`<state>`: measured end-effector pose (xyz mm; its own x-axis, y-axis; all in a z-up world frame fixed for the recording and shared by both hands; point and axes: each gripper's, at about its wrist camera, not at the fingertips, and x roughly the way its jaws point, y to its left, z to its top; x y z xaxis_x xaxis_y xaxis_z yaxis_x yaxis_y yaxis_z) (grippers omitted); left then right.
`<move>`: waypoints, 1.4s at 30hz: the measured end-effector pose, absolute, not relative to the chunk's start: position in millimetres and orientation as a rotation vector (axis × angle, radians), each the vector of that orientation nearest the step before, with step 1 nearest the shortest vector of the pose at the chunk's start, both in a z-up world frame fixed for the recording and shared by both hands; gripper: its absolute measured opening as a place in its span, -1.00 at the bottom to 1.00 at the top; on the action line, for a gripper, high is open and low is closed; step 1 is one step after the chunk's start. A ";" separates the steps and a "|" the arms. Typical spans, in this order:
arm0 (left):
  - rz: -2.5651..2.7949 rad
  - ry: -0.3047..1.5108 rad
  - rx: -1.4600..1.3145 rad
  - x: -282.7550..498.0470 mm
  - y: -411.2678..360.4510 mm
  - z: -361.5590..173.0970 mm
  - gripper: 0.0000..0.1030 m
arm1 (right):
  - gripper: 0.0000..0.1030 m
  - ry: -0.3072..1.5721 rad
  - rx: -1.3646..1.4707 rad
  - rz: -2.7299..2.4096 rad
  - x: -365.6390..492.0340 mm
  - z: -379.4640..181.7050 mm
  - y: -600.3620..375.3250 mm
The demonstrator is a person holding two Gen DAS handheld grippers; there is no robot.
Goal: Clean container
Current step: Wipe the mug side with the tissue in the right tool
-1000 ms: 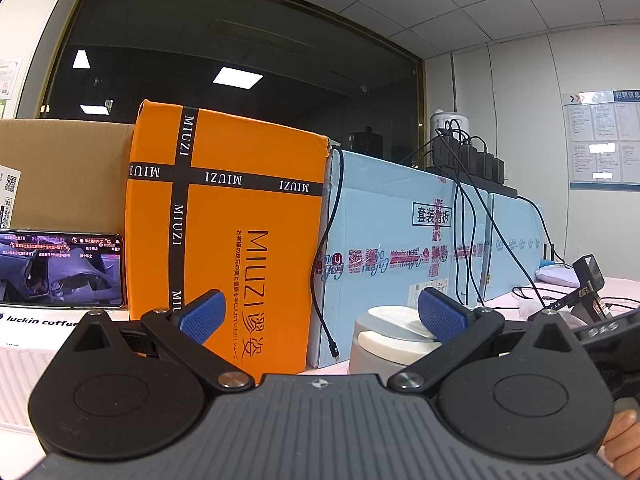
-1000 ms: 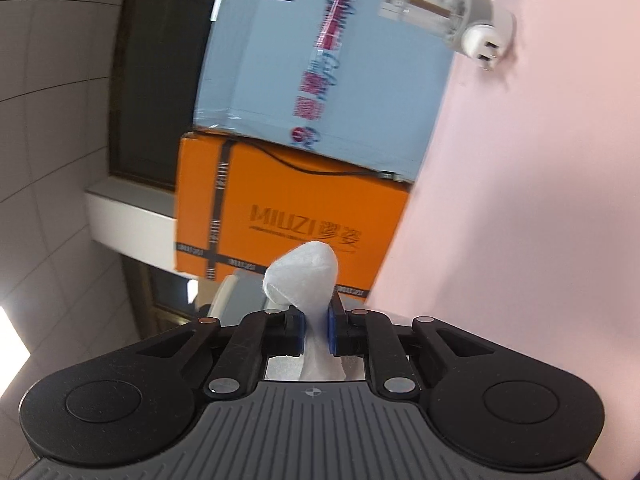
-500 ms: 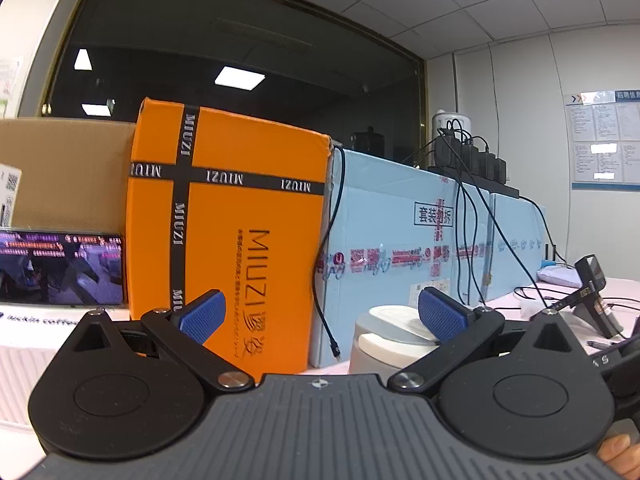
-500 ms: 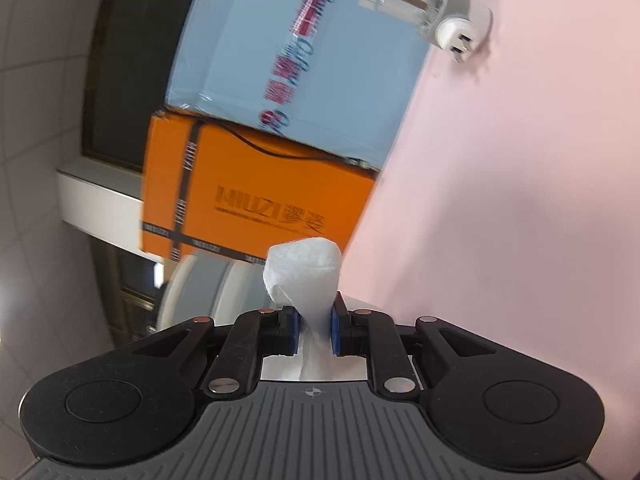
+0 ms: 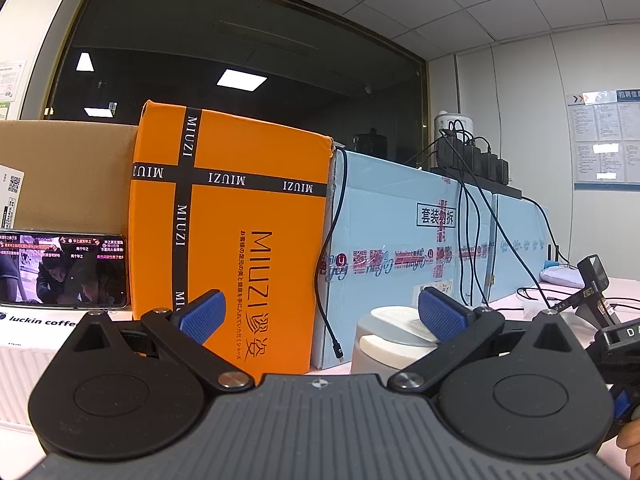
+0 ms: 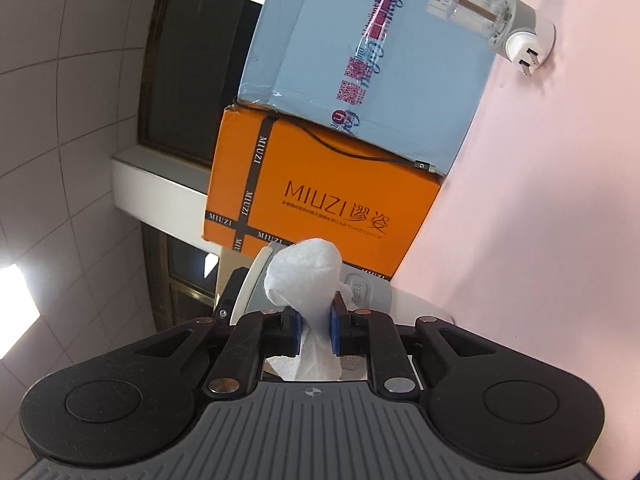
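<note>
A round grey and white container (image 5: 390,338) stands on the pink table, just behind my left gripper's right finger. My left gripper (image 5: 320,314) is open and empty, level with the container's top. My right gripper (image 6: 314,326) is rolled sideways and shut on a wad of white tissue (image 6: 306,276). The tissue sticks out past the fingertips. The grey container (image 6: 366,292) shows partly behind the tissue, close in front of the right gripper. A white rim (image 6: 250,280) shows to its left.
An orange MIUZI box (image 5: 232,240) and a light blue carton (image 5: 404,240) stand behind the container. A phone (image 5: 62,270) plays video at left on a white box. Cables hang over the carton. A grey and clear plug-like part (image 6: 500,24) lies on the pink table (image 6: 540,200).
The right gripper has swung with the tissue; the container stays close behind its fingertips. The left gripper has barely moved and stays open.
</note>
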<state>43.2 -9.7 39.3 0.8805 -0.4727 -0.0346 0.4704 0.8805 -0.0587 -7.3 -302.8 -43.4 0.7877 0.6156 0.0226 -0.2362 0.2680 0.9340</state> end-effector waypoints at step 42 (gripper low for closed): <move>-0.483 0.055 -0.067 43.4 -5.7 38.4 1.00 | -0.69 0.461 0.991 0.628 -11.5 -34.5 -286.0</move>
